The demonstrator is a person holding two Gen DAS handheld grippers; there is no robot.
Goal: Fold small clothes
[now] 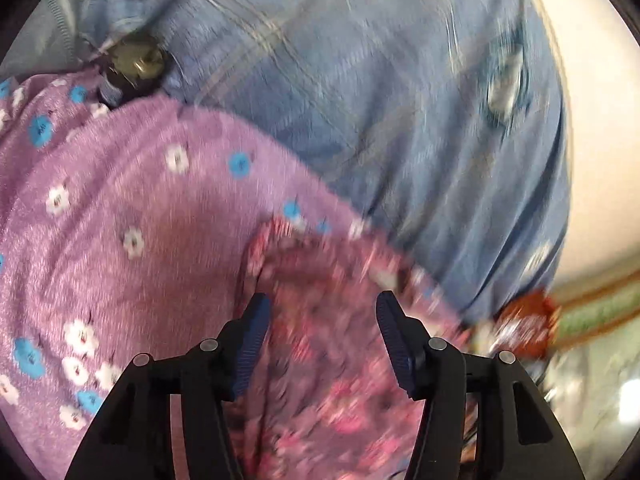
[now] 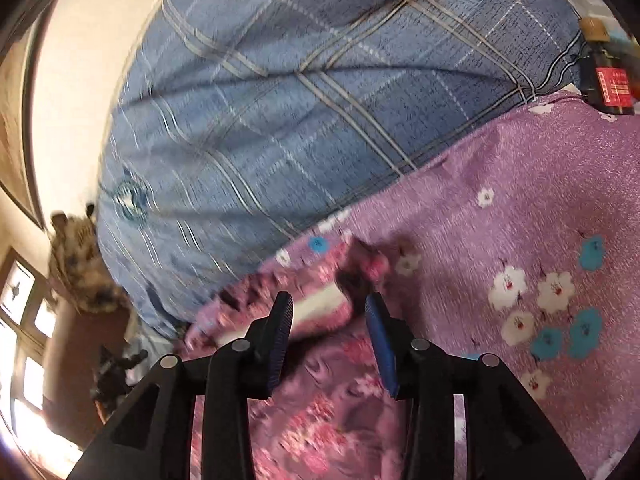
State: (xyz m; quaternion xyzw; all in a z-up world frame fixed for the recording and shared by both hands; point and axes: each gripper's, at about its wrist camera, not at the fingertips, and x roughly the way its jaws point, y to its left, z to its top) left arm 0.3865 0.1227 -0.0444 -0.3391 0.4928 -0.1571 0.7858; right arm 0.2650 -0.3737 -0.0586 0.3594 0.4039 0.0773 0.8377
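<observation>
Blue-padded left gripper (image 1: 322, 308) and right gripper (image 2: 329, 310) both gape wide, gripping nothing, over the pink floral garment (image 1: 340, 380) on the purple flowered sheet (image 1: 120, 208). Its folded edge nears the blue plaid quilt (image 2: 280, 100).

The bottle's (image 2: 607, 76) red label is too blurred to read.

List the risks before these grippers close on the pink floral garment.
1. Both the left gripper and right gripper are open over the garment, which lies on a purple sheet; closing could pinch the sheet too.
2. Both views are motion-blurred, so a grab could miss the garment's edge.
3. A bottle stands on the sheet; tugging might tip it.
</observation>
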